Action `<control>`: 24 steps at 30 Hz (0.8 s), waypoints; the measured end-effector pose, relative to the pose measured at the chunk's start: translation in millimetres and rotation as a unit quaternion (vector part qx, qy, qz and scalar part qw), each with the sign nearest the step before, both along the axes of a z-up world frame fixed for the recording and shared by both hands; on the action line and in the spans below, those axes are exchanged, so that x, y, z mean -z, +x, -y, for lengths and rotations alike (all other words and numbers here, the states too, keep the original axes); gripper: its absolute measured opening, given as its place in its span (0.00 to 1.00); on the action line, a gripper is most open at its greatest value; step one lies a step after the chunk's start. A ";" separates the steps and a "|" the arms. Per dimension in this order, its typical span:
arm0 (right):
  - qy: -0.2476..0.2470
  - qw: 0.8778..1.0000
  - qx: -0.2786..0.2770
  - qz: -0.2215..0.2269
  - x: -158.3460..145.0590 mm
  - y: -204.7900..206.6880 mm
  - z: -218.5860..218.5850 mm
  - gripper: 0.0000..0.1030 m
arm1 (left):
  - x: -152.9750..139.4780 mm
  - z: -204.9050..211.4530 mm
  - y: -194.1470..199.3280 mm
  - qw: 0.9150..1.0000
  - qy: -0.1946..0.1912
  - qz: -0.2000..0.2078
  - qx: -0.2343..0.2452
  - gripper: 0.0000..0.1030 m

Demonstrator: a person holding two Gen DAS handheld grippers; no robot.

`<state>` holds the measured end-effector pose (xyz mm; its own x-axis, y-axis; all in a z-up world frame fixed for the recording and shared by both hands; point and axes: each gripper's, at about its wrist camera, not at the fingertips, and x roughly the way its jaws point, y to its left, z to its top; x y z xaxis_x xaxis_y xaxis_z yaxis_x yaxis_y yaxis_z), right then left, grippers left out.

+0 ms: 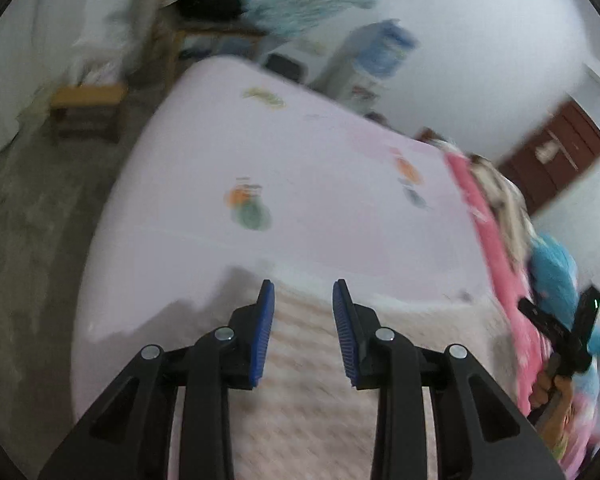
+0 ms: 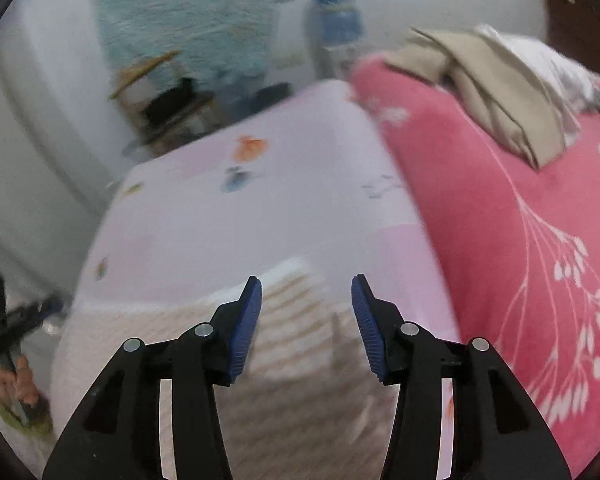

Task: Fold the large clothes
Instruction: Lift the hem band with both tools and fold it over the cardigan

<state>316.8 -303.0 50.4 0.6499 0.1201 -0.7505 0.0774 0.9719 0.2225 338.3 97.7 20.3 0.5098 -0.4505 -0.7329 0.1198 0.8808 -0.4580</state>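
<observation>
Above the striped garment [image 1: 300, 380], both tools tilt downward, jaws parted.

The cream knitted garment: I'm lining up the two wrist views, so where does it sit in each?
Left wrist: cream knitted garment, bottom centre, under the open fingers.
Right wrist: same garment, bottom centre, left of the pink floral blanket.
Shared landmark: the pale printed bedsheet beyond it.

A bed [image 2: 204, 220] with a pale pink printed sheet carries a cream striped garment [image 2: 292, 320] at its near edge. A pink floral blanket [image 2: 500, 220] lies along one side, with a beige cloth [image 2: 496, 100] heaped on top of it.
</observation>
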 end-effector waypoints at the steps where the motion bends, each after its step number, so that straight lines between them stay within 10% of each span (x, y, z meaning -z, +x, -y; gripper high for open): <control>1: -0.003 1.000 -0.020 0.003 -3.3 -10.5 -14.0 0.46 | -6.7 10.1 -8.1 1.000 -0.002 0.007 0.022 0.30; 7: -0.047 0.995 -0.091 -0.021 20.4 -45.7 -87.5 0.52 | -8.4 83.8 -74.3 0.989 0.040 0.039 0.138 0.43; 11: -0.094 0.992 -0.080 -0.037 48.7 -38.2 -100.2 0.52 | 36.7 104.4 -77.8 0.983 0.123 0.039 0.132 0.45; 15: -0.087 0.993 -0.077 -0.016 23.0 -76.3 -118.1 0.52 | 17.3 101.2 -105.5 0.977 0.157 0.085 0.120 0.45; 24: -0.086 0.991 -0.100 -0.008 61.4 -124.0 -151.4 0.57 | 43.5 107.3 -158.7 0.973 0.158 0.082 0.148 0.52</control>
<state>192.8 -151.6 -10.9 0.6133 0.1154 -0.7814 -0.1194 0.9914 0.0527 179.6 -9.6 -23.2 0.5139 -0.3610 -0.7782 0.4388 0.8901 -0.1231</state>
